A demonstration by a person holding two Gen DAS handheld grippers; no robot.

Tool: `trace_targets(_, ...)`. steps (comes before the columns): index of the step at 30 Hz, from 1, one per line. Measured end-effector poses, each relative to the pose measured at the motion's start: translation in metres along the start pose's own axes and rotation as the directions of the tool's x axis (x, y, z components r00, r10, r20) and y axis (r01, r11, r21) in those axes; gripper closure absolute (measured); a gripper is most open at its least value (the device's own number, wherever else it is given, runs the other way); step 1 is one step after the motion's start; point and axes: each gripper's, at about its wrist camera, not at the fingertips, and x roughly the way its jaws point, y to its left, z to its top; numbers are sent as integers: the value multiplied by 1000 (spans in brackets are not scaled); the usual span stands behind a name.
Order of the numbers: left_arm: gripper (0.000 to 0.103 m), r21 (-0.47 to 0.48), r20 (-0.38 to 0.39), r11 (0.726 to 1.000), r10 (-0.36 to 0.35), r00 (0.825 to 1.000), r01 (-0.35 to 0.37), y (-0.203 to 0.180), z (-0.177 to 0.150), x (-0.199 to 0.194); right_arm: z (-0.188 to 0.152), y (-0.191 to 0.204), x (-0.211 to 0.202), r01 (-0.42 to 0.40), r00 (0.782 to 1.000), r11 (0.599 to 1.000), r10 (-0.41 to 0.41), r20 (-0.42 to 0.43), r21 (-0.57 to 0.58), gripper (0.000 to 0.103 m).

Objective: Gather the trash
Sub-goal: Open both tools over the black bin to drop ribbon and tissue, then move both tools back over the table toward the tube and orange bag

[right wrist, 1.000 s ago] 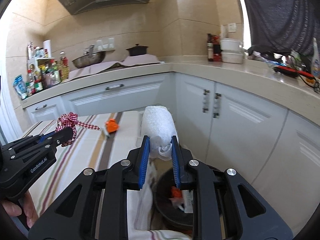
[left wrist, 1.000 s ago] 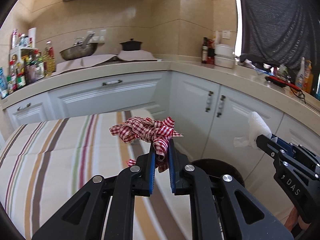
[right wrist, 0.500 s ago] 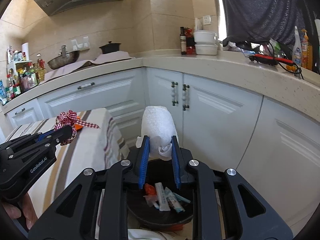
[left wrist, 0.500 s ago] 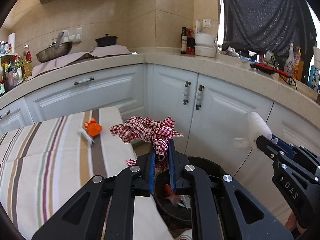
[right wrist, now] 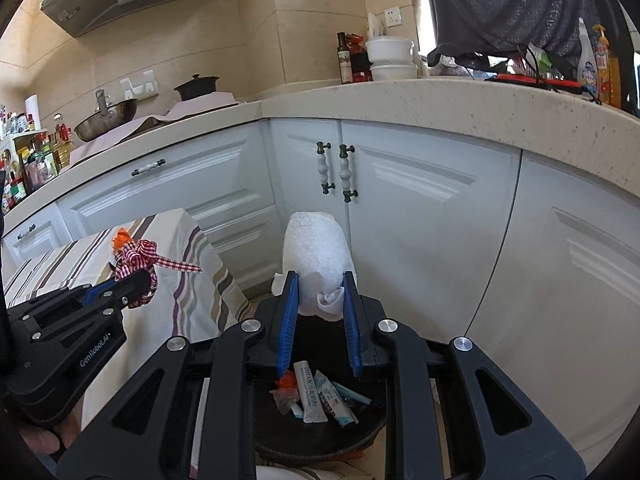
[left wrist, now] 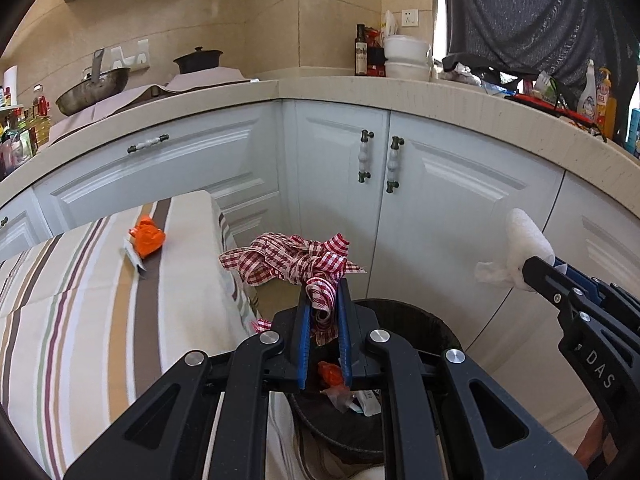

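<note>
step: carrying trash to bin (right wrist: 320, 432) | left gripper (left wrist: 322, 312) is pinching checked ribbon (left wrist: 296, 258), right gripper (right wrist: 320, 300) is squeezing paper wad (right wrist: 316, 252), both beyond tabletop (left wrist: 80, 320) corner | advice: be centring over bin before releasing

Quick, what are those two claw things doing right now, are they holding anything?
Left gripper: closed on the red-and-white checked ribbon.
Right gripper: closed on the white paper towel wad.

Bright window daylight, sharp, fisheye-curved, dark corners.
</note>
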Motion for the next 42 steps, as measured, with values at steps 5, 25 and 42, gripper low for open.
trace_targets(5, 90, 11, -25, 1000, 4, 1000, -3, -9, -1, 17, -5, -4, 16, -2, 1000, 1000, 2, -18, 10, 82)
trace_targets(25, 53, -24, -99, 1000, 11, 995, -13, -11, -3, 48, -16, -16, 56, 19, 997, 999, -16, -75, 45, 66)
trace_targets(42, 38, -76, 17, 995, 58, 998, -57, 32, 15, -9, 11, 27, 16, -7, 1000, 1000, 7, 12, -6, 52)
